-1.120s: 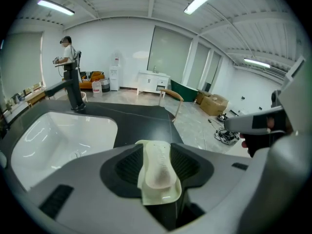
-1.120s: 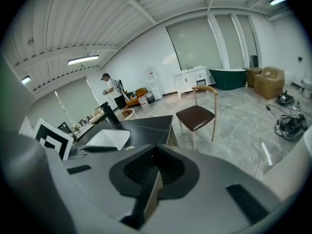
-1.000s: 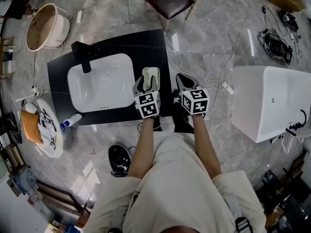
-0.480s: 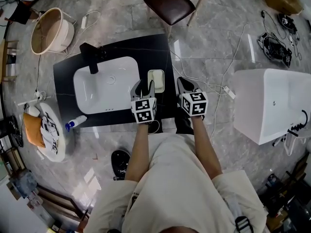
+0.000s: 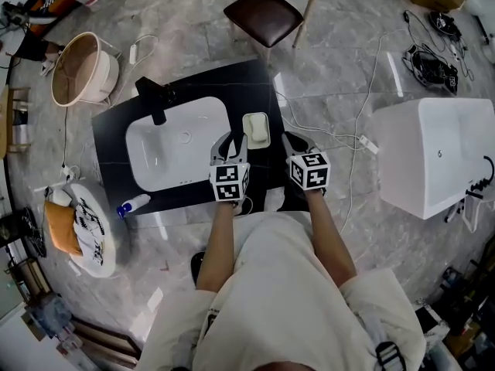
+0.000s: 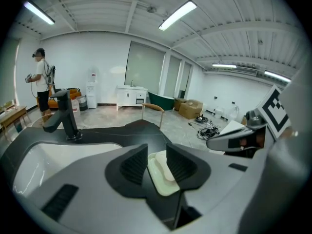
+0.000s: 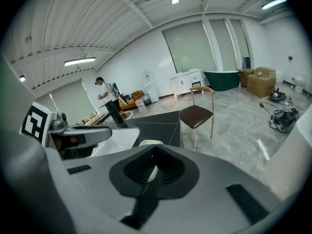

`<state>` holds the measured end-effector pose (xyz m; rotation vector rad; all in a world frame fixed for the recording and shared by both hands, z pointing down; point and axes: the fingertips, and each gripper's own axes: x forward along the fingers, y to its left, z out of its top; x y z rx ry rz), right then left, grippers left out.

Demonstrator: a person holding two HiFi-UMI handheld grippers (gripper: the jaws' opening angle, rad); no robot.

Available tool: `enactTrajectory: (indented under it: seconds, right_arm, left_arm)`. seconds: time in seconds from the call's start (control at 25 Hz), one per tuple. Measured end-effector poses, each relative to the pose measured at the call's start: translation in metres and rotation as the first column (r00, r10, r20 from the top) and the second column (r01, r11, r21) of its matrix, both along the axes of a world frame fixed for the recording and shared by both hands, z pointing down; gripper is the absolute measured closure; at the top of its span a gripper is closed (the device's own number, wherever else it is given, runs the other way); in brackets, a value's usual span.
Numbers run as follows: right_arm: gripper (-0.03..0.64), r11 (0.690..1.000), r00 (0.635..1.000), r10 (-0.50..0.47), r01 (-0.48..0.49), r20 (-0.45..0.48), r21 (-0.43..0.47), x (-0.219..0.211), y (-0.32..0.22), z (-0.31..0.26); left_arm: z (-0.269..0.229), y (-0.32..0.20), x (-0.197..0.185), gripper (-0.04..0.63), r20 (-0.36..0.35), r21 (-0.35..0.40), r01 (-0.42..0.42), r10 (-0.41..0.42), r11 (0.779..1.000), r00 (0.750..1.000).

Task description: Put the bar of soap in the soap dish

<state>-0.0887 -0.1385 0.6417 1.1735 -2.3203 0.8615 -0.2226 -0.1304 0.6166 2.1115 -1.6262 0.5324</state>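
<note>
Closest to the person, the left gripper [image 6: 156, 152] is hovering low over the black countertop [image 5: 255, 83]. Its jaws are closing from a wide spread, with nothing pressed between the pads. The soap dish [image 6: 163, 188] is showing through the gap, but it is lying on the counter just beyond the tips, not inside them. Beside it, the right gripper [image 7: 153, 165] is holding its jaws at a narrow slit. It is gripping nothing, and only a pale sliver of the dish is showing through.

Just ahead of both grippers, the bar of soap [image 6: 165, 165] is lying inside the dish, near the counter's right edge and beside the white sink basin [image 5: 174, 145]. Judging from this, the placing is looking finished.

The bar is probably going to handle as a light, firm block, and a slick one if it is at all damp. Ridged pads would likely be doing best across its two long sides near the middle, with gentle pressure. A hard pinch on the rounded ends could be squirting it out. The shallow dish seems light too, and likely to slide if nudged.

The soap is showing as a smooth, off-white oblong with rounded corners. It is sitting lengthwise in a slightly larger pale rectangular dish with a low raised rim.

Farther off, a black faucet [image 5: 155, 99] is standing behind the basin, and a brown-seated chair [image 5: 267, 14] is standing on the marble floor beyond the counter.
</note>
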Motion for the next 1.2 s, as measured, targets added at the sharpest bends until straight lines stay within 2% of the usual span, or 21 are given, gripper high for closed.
enactTrajectory:
  seconds: [0.4,0.64,0.84,1.08,1.2]
  right_arm:
    - [0.612,0.998,0.999,0.035,-0.035,-0.003,0.052,-0.011,0.008,-0.002]
    - [0.612,0.997,0.999,0.042,-0.042,-0.001,0.062,-0.012,0.011,-0.001]
    - [0.612,0.997,0.999,0.052,-0.052,0.001,0.051,-0.008,0.015,0.006]
    - [0.613,0.997,0.999,0.054,-0.054,0.006,0.048,-0.012,0.013,0.01]
    - [0.614,0.997,0.999,0.052,-0.053,0.005,0.059,-0.015,0.01,0.006]
  left_arm:
    - [-0.003,0.009,-0.011,0.542,0.008,0.049,-0.057,0.057,0.997,0.998]
    - [0.0,0.015,-0.012,0.589,0.006,0.046,-0.085,0.084,0.995,0.996]
    - [0.001,0.017,-0.02,0.591,-0.016,0.03,-0.083,0.083,0.996,0.996]
    - [0.013,0.022,-0.029,0.591,0.003,-0.014,-0.081,0.081,0.997,0.997]
    - [0.013,0.02,-0.028,0.591,-0.012,-0.01,-0.081,0.081,0.997,0.997]
